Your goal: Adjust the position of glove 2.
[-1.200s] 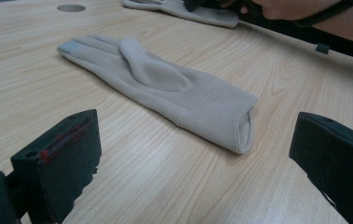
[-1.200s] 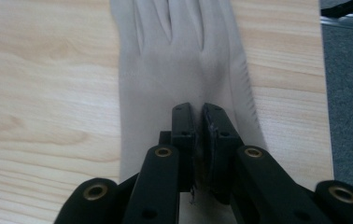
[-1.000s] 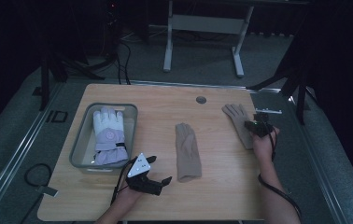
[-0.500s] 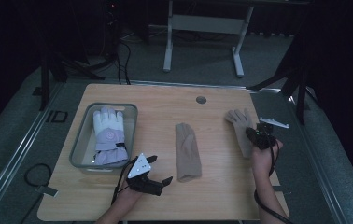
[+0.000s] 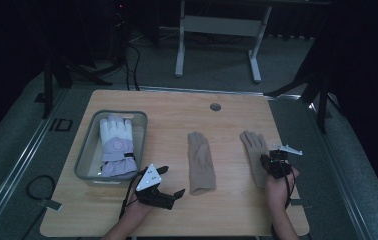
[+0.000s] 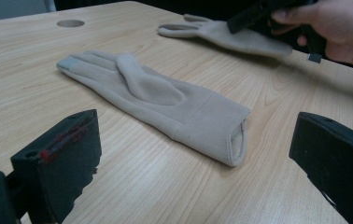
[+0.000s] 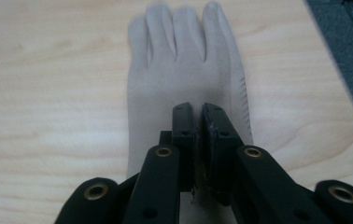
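The right glove (image 7: 184,65) is lying flat near the right edge of the table (image 5: 237,210), beige and soft-napped, its fingers pointing away from the person and a row of small stitches running along one side; the right hand-held gripper (image 7: 199,114) is sitting over its cuff end with the jaws pressed nearly together, apparently pinching a little of the fabric between them, though the pinch itself is hard to make out; in the high view this gripper (image 5: 272,162) is covering the glove's lower part. The second beige glove (image 5: 200,162) is lying well apart near the table's middle, thumb folded across the palm, a grey patch showing on a fingertip, open cuff facing the person. The left hand-held gripper (image 5: 169,185) is resting near the front edge with its jaws standing wide and nothing between them, pointing toward that glove. A white and lilac padded glove (image 5: 116,145) is lying in the clear bin (image 5: 84,162) on the left.
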{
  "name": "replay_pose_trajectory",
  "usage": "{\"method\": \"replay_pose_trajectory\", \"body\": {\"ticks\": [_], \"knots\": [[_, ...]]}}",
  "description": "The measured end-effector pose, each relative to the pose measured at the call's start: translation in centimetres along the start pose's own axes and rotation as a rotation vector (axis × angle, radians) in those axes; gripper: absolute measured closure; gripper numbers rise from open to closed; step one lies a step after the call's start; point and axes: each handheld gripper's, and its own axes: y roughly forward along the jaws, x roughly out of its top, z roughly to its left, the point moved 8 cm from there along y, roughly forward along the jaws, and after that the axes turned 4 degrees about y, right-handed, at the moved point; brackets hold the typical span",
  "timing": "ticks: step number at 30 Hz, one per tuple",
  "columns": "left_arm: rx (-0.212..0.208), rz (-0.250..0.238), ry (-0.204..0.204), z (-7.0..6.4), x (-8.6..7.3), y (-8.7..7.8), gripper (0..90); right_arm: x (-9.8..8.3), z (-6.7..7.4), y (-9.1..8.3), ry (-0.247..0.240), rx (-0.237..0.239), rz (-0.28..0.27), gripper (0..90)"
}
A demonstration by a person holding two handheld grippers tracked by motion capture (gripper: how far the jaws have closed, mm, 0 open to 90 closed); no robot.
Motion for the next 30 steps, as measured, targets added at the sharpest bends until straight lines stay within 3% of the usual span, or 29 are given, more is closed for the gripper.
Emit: {"method": "replay_pose_trajectory", "body": {"ticks": [4,7,12,16,17,19,22,23,24,30], "knots": [[0.000,0.005,-0.002,0.0,-0.1,0.1,2.4,-1.2,-0.1,1.0,0.000,0.001,0.019,82.4],[-0.003,0.008,0.000,0.0,-0.2,0.1,2.5,-1.1,-0.1,0.9,0.003,0.012,0.020,81.2],[-0.009,0.011,0.001,-0.1,-0.2,0.2,2.5,-0.5,-0.2,0.2,-0.003,0.058,0.012,71.3],[-0.013,0.009,-0.005,-0.1,-0.2,0.2,2.5,0.4,-0.3,-0.4,-0.083,0.091,-0.015,61.3],[-0.013,0.008,-0.004,-0.1,-0.2,0.1,2.5,0.7,-0.6,-0.4,-0.099,0.081,-0.014,61.3],[-0.013,0.008,-0.006,-0.1,-0.2,0.1,2.5,1.3,-0.7,-0.5,-0.130,0.127,-0.026,58.1],[-0.011,0.007,-0.003,0.0,-0.2,0.1,2.5,1.7,-0.8,-0.4,-0.222,0.153,-0.029,55.0],[-0.011,0.007,-0.003,0.0,-0.2,0.1,2.5,1.7,-0.8,-0.4,-0.222,0.153,-0.029,55.0],[-0.012,0.010,-0.003,0.0,-0.2,0.1,2.5,1.7,-1.1,0.0,-0.262,0.147,-0.024,55.0],[-0.011,0.009,-0.002,0.0,-0.2,0.1,2.5,1.2,-1.2,0.9,-0.290,0.168,-0.006,53.8]]}}
